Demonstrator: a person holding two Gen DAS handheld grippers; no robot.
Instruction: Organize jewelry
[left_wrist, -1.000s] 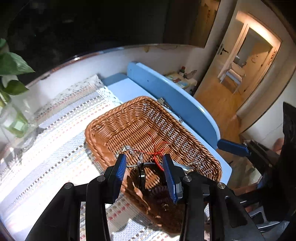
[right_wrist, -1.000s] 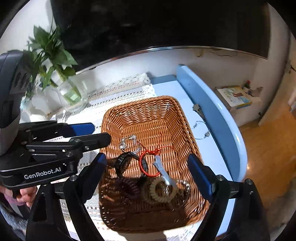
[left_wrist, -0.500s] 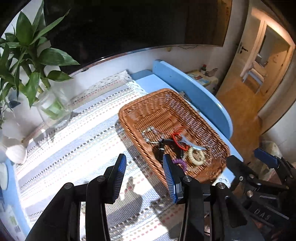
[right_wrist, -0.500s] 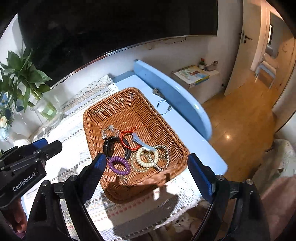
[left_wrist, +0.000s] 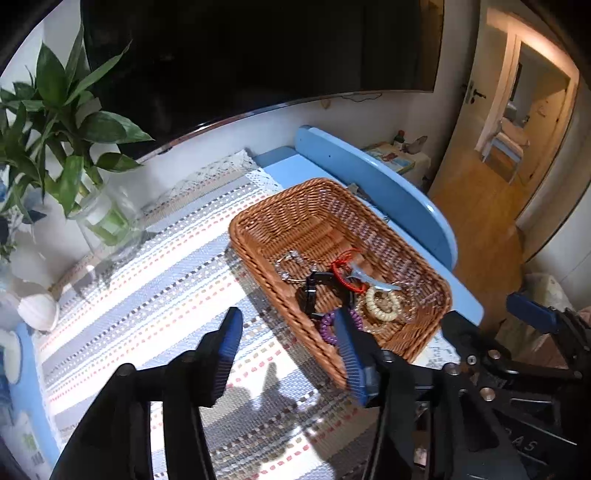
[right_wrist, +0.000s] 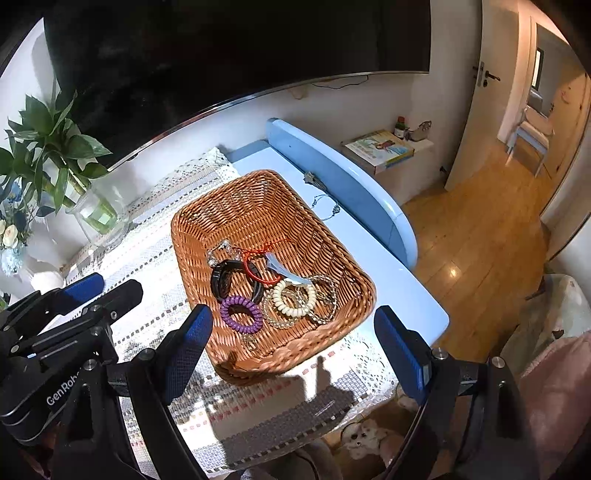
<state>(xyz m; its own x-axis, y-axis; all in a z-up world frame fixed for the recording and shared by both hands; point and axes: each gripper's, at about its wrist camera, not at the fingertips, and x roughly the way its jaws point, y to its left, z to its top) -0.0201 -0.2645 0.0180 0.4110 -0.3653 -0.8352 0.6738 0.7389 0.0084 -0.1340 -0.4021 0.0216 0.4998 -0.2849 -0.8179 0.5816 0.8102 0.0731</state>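
Where right wrist looks, table chain, unseen opposite

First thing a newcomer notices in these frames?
The wicker basket mid-table, with jewelry heaped at its near end: a purple coil band, a cream coil and a red cord. A loose chain lies on the blue tabletop beyond the basket.

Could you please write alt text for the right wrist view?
A wicker basket on a striped tablecloth holds a purple hair tie, cream hair tie, black bangle and red cord. The right tool hovers open above it.
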